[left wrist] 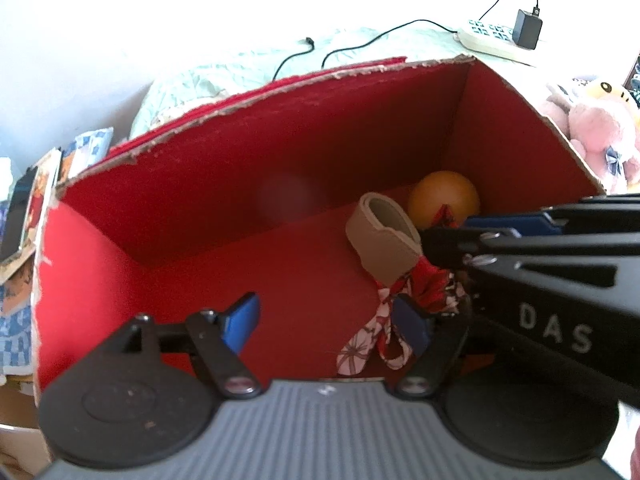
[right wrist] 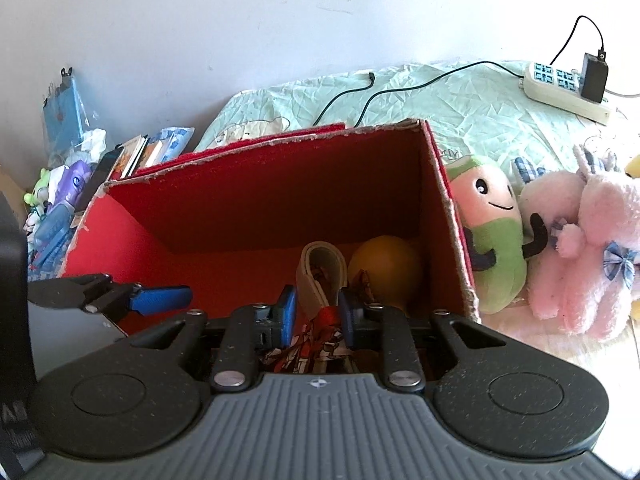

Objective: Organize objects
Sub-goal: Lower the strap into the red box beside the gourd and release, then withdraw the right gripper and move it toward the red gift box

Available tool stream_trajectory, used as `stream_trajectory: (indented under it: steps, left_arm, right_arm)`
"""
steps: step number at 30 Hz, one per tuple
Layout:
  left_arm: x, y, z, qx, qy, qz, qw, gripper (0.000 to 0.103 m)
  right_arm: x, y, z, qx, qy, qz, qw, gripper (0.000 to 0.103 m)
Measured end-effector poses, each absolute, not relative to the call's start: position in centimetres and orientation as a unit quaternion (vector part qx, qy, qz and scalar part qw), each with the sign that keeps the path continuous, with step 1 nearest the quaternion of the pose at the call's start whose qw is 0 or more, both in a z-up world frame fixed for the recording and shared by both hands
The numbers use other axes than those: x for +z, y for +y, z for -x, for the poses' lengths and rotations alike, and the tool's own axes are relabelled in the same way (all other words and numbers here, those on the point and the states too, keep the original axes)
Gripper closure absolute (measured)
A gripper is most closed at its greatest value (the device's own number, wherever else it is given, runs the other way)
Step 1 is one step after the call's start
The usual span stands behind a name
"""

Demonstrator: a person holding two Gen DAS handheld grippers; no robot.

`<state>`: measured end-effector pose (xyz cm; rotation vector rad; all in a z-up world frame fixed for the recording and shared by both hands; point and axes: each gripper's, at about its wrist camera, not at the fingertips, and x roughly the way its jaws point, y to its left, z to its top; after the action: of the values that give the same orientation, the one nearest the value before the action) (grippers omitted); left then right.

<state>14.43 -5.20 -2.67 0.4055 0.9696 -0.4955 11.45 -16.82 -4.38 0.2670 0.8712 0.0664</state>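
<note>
An open red cardboard box fills both views. Inside lie an orange ball, a beige strap loop and a red floral cloth. My left gripper is open and empty inside the box, left of the cloth. My right gripper reaches in from the right, with its fingers around the strap and cloth. I cannot tell whether they press on them.
Pink and green plush toys sit right of the box. Books and packets stand to its left. A power strip with a black adapter and cable lies on the green sheet behind.
</note>
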Motion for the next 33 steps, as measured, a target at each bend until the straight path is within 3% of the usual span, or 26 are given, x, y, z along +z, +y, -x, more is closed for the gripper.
stream_trajectory:
  steps: [14,22,33]
  left_arm:
    - [0.6,-3.6,-12.0,-0.191,0.430,-0.189,0.862,0.018]
    - [2.4,-2.4,-10.0,-0.155,0.412,-0.196,0.876,0.018]
    - [4.6,-1.5,-6.3,-0.121,0.402,-0.189,0.888,0.012]
  right_arm:
    - [-2.9,-17.9,-8.6,0.024,0.370,-0.167,0.914,0.073]
    - [-1.9,-17.6,-6.1,0.032,0.329,-0.176,0.927,0.058]
    - [-0.9,-18.0,-3.3,0.059,0.331,-0.196,0.921,0.055]
